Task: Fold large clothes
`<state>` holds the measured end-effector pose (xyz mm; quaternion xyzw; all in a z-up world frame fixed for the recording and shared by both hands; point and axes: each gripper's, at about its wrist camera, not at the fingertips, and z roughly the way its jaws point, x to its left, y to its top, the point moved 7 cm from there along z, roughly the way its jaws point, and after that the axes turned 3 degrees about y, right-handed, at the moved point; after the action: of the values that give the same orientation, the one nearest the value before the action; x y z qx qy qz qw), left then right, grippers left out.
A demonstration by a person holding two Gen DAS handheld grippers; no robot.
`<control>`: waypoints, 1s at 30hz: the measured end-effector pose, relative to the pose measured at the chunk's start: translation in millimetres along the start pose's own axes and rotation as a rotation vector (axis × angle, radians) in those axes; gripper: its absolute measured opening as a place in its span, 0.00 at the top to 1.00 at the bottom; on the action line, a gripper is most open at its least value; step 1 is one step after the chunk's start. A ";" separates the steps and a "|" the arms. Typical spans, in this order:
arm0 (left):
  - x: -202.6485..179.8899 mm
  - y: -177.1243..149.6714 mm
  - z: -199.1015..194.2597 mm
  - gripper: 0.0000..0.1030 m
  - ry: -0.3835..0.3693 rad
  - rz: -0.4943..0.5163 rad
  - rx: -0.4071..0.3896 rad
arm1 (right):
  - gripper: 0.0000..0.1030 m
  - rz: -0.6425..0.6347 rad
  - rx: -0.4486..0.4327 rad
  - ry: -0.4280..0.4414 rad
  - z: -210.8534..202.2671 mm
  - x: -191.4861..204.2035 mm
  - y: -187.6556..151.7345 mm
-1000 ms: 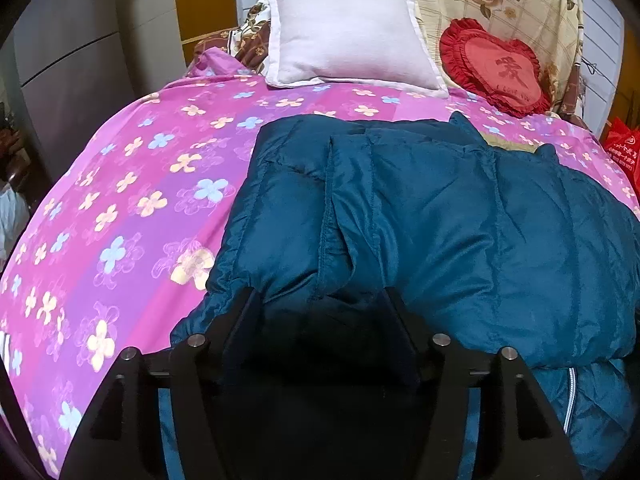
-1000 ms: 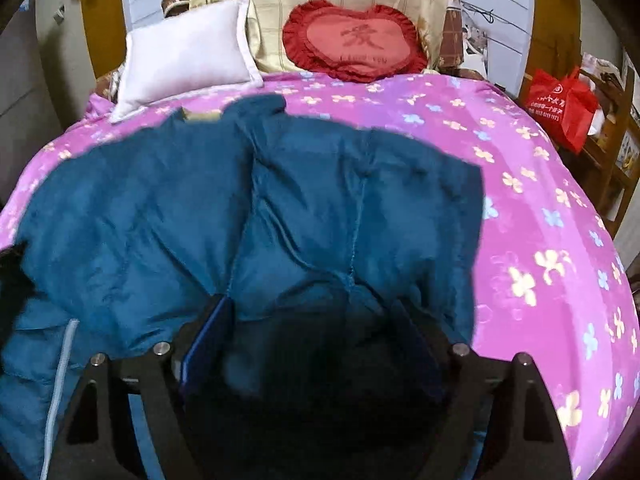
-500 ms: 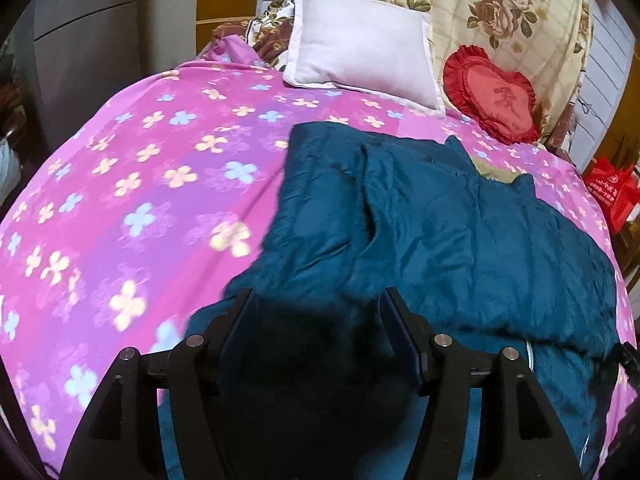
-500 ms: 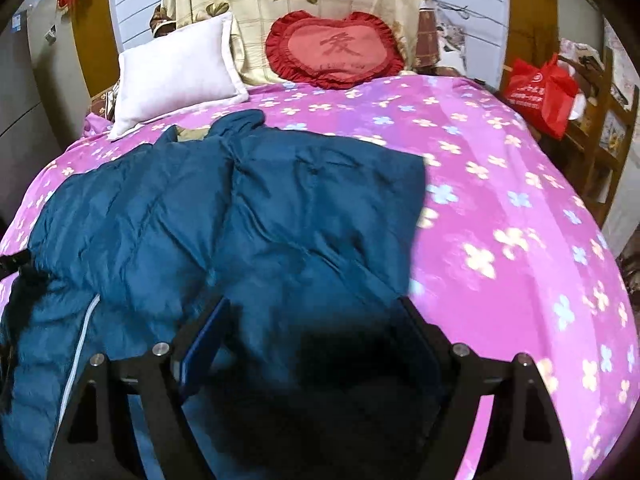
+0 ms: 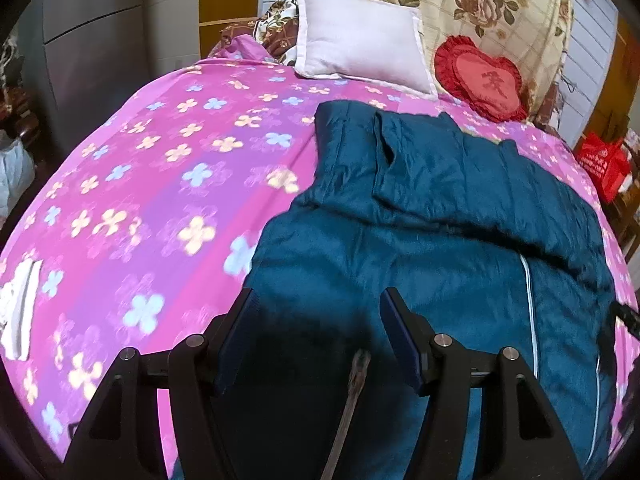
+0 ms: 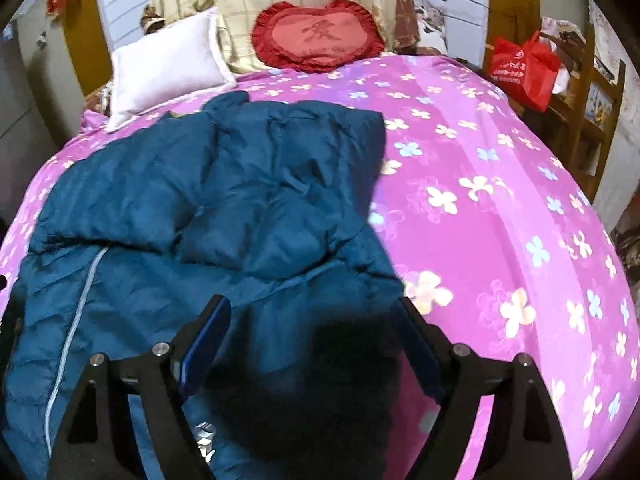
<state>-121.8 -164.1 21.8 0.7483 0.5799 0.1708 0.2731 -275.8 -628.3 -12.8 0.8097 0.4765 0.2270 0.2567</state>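
In the left wrist view, the teal padded jacket lies spread on the bed, which wears a pink cover printed with pale flowers. The jacket's far part is folded over itself, and a light zipper line runs down its near right portion. Beyond the jacket, at the head of the bed, a white pillow leans next to a red heart-shaped cushion, with a cream floral cloth behind them. A red bag sits past the jacket's right edge, off the bed. The left gripper hangs over the jacket's near edge, its jaws apart with dark fabric showing between them; whether they pinch that fabric I cannot tell. In the right wrist view, the same jacket fills the left half of the bed, its upper layer rumpled. The pillow and heart cushion stand beyond the jacket, and the red bag rests on a wooden shelf far to the jacket's right. The right gripper has its jaws spread wide over the jacket's near right corner; a grip cannot be made out.
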 end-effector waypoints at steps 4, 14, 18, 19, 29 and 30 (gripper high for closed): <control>9.0 -14.9 -14.0 0.57 0.021 0.014 0.000 | 0.17 -0.107 0.004 -0.101 1.1 7.0 0.8; 20.8 -50.3 -53.4 0.57 0.050 0.078 -0.028 | 0.17 -0.044 0.017 -0.020 -26.4 16.6 -14.3; 25.0 -61.8 -61.6 0.57 0.051 0.082 -0.024 | 0.17 -0.056 0.038 0.029 -45.8 25.3 -35.8; 26.8 -65.3 -63.3 0.57 0.048 0.078 -0.020 | 0.17 -0.055 0.041 0.036 -50.8 26.8 -42.1; 36.2 -95.6 -72.0 0.57 0.056 0.082 0.012 | 0.17 -0.065 0.092 0.099 -85.5 39.8 -104.4; 38.3 -99.4 -72.9 0.57 0.055 0.079 0.017 | 0.17 -0.060 0.098 0.108 -88.1 39.5 -109.5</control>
<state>-230.2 -94.2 16.9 0.7678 0.5588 0.1971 0.2436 -383.9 -530.3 -9.8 0.7932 0.5242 0.2391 0.1974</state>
